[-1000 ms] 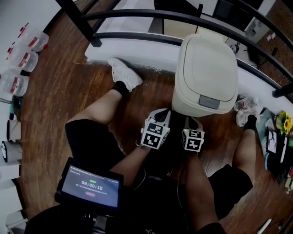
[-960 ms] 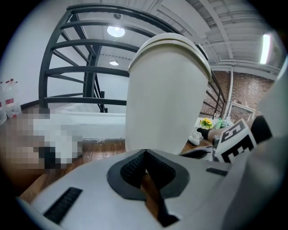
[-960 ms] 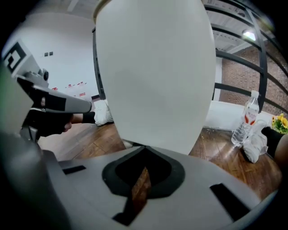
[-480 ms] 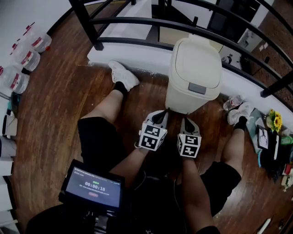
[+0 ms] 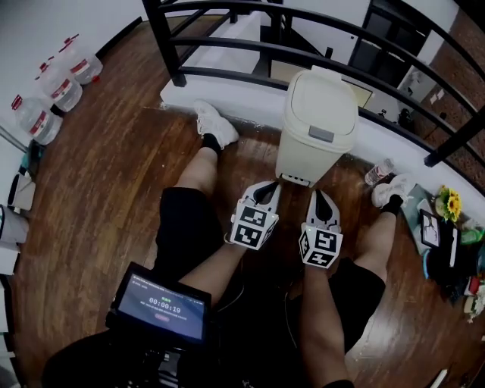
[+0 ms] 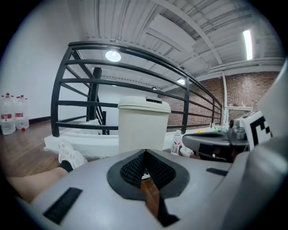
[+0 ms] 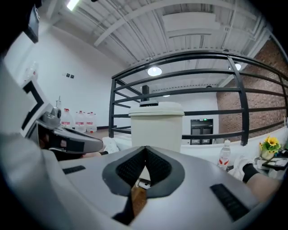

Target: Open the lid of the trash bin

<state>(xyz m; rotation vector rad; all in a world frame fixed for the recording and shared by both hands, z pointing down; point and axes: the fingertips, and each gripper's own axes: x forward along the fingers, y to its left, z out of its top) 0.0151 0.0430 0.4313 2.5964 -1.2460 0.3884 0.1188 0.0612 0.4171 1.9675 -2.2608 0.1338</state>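
"What is the floor like?"
"It is a brown wood floor [image 5: 106, 174]. A black railing [image 5: 250, 49] curves round it, over a white ledge [image 5: 250, 106]."
"And the walls?"
"One white wall [image 5: 45, 23] has water bottles [image 5: 62, 89] beside it. One is a brick wall [image 6: 252, 94]. Round lights [image 6: 113, 55] shine on the white ceiling [image 6: 148, 27]."

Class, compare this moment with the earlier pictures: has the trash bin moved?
No. The trash bin still stands against the white ledge, between the shoe and the bottle. Only the camera's view shifted.
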